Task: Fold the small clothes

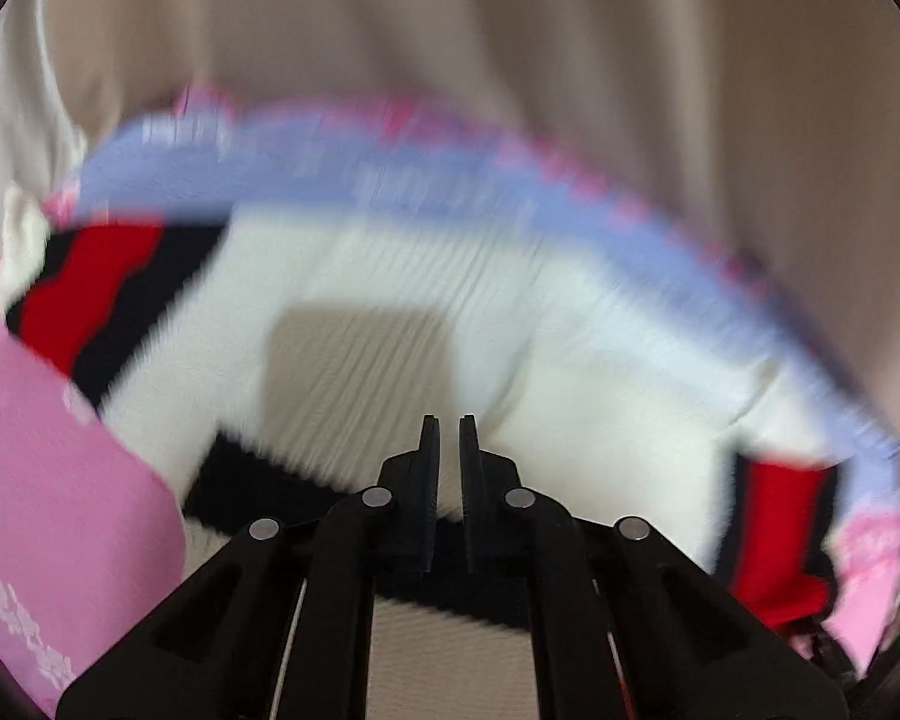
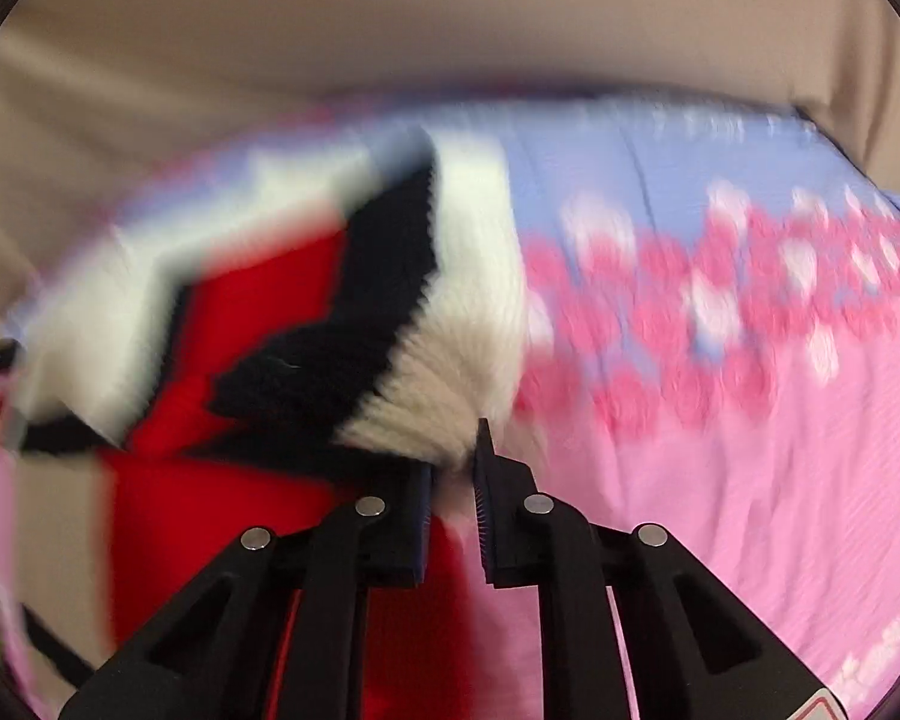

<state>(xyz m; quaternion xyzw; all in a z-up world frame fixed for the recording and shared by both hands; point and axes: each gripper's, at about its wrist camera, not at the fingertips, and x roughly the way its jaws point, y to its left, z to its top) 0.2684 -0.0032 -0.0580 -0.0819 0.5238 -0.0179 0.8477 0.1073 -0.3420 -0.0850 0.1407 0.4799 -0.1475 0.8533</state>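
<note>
Left wrist view first: the pink and lilac floral sheet [image 1: 60, 480] lies at the left edge, a smooth printed cotton, heavily blurred. Over it spreads the knitted sweater [image 1: 390, 300], white ribbed wool with black and red stripes and a black hem. The left claw [image 1: 448, 420] sits over that hem with its jaws narrowed to a thin slit; whether any knit is caught between them I cannot tell.

Right wrist view, left to right: the sweater's red and black striped part is bunched and lifted, its fuzzy white wool running straight into the right claw [image 2: 459, 462], which pinches it. Further right the sheet is flat, a beige curtain [image 2: 450, 18] behind.

Judging by this, the fold is under way, not finished: the sweater is still loose and uneven.
</note>
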